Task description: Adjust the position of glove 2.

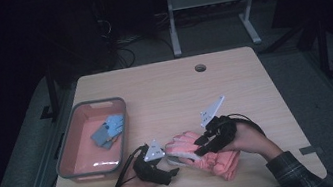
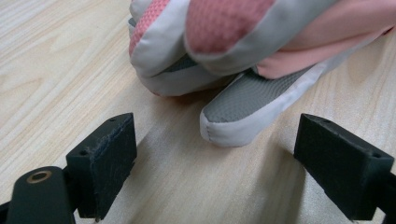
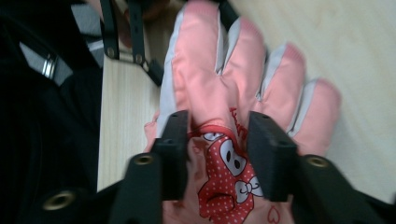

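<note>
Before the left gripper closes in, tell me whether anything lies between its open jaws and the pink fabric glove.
Nothing visible does. Bare wooden table separates the left gripper from the pink fabric glove, whose grey fingertip points between the jaws.

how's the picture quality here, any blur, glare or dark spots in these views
High view: dim, room beyond the table nearly black, a small glare streak in the bin. Left gripper view: evenly lit, the glove soft up close, faint shadow beneath it. Right gripper view: slightly blurred overall, the glove's cartoon print readable, left side dark.
</note>
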### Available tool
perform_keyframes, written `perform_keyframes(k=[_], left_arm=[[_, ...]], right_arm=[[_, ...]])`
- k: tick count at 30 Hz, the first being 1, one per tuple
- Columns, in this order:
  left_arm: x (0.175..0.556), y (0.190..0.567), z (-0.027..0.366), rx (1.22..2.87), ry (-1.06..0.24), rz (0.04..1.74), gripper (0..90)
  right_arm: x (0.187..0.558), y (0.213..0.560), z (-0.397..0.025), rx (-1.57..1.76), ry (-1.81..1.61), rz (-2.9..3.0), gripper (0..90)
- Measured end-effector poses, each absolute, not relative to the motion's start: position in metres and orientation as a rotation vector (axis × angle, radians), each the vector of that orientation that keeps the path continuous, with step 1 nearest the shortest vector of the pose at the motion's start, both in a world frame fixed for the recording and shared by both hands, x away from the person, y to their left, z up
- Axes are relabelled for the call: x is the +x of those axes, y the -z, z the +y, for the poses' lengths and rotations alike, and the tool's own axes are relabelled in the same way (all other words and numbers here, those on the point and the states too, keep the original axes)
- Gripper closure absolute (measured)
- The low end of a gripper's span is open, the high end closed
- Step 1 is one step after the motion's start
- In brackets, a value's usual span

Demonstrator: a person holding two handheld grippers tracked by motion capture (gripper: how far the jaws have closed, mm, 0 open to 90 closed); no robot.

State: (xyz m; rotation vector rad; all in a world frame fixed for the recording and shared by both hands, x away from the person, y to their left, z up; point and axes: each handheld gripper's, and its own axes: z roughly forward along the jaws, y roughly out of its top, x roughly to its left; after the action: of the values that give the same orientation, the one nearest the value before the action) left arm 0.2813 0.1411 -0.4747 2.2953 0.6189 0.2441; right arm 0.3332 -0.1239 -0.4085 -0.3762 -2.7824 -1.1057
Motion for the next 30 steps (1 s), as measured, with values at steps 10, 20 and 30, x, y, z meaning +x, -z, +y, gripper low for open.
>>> perform_keyframes(k=[10,20,30], left_arm=[[0.271,0.455,0.150,2.276,-0.226,0.636,28.1],[0.254,0.444,0.143,2.264,-0.102,0.585,89.2],[0.247,0.450,0.105,2.293,-0.025,0.491,89.4]], right_arm=[[0.337,0.381,-0.166,-0.629,1.334,-2.748,65.1],[0.335,0.403,-0.213,-0.817,1.255,-2.795,89.8],[0.325,0.437,-0.235,-0.879,1.143,-2.826,89.9]])
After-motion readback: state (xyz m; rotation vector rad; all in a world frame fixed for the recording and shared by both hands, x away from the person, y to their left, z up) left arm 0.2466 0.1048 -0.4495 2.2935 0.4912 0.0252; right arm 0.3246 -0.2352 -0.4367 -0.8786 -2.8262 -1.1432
